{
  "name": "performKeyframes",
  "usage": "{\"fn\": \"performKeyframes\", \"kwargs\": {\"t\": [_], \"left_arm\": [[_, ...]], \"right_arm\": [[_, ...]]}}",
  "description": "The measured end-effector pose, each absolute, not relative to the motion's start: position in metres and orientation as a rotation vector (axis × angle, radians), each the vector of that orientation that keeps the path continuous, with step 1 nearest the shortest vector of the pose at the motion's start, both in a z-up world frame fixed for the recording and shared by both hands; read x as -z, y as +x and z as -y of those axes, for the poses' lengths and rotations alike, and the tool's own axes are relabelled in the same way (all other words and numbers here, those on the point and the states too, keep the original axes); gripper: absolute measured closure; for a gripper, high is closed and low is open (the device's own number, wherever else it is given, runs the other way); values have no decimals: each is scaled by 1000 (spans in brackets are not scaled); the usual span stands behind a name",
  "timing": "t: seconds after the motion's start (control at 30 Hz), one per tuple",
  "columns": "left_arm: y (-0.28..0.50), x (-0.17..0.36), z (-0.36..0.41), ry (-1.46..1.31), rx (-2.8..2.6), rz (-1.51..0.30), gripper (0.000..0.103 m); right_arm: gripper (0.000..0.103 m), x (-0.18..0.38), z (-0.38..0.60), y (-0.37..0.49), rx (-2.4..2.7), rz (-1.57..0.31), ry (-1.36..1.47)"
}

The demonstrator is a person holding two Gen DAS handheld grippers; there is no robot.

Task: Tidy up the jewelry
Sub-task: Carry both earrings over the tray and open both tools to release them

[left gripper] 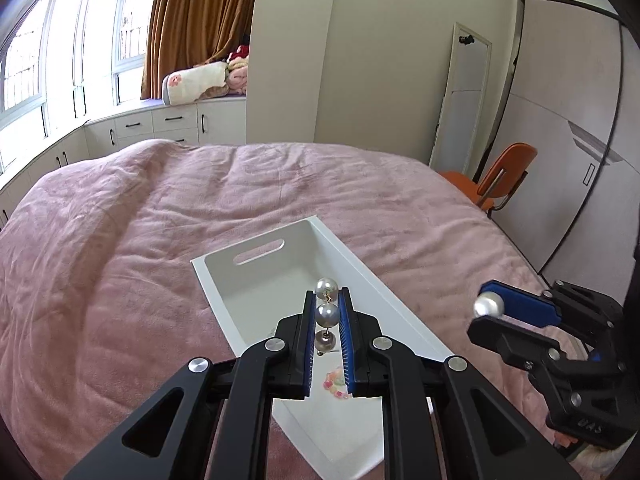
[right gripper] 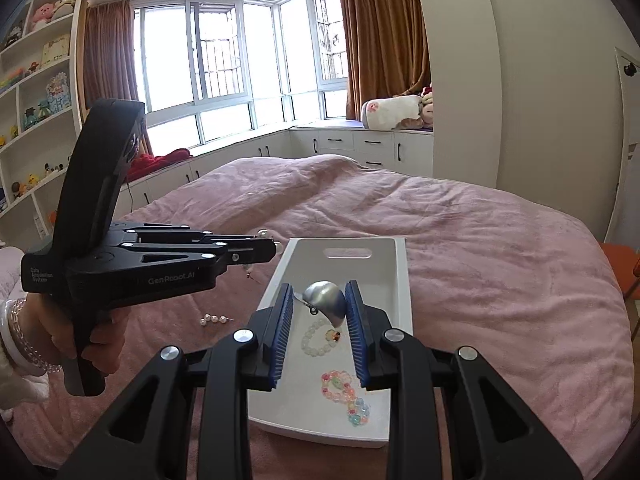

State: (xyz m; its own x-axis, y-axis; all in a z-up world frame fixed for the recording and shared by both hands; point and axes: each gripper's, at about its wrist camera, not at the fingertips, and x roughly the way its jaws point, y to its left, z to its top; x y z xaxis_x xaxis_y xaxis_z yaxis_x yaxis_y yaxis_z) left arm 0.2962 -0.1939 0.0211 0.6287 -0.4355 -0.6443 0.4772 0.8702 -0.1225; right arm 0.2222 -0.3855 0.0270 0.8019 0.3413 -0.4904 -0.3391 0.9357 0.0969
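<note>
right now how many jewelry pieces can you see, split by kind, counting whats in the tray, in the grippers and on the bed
Pearl pieces: 3. One strand in the left gripper, one big pearl in the right gripper, one strand on the blanket.
Bead bracelets: 2. A white one and a multicoloured one, both in the tray.
Total: 5

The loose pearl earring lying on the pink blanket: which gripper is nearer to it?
Left. The left gripper hangs just above the loose pearl earring, beside the white tray. The right gripper sits over the tray, farther off.
</note>
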Motion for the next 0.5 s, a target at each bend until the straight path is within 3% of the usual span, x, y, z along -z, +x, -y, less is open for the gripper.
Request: {"fn": "performKeyframes", "kwargs": {"t": [0.5], "left_arm": [[354, 63, 220, 160, 439, -953, 87]], "right_arm": [[76, 46, 388, 274, -311, -744, 23]]}}
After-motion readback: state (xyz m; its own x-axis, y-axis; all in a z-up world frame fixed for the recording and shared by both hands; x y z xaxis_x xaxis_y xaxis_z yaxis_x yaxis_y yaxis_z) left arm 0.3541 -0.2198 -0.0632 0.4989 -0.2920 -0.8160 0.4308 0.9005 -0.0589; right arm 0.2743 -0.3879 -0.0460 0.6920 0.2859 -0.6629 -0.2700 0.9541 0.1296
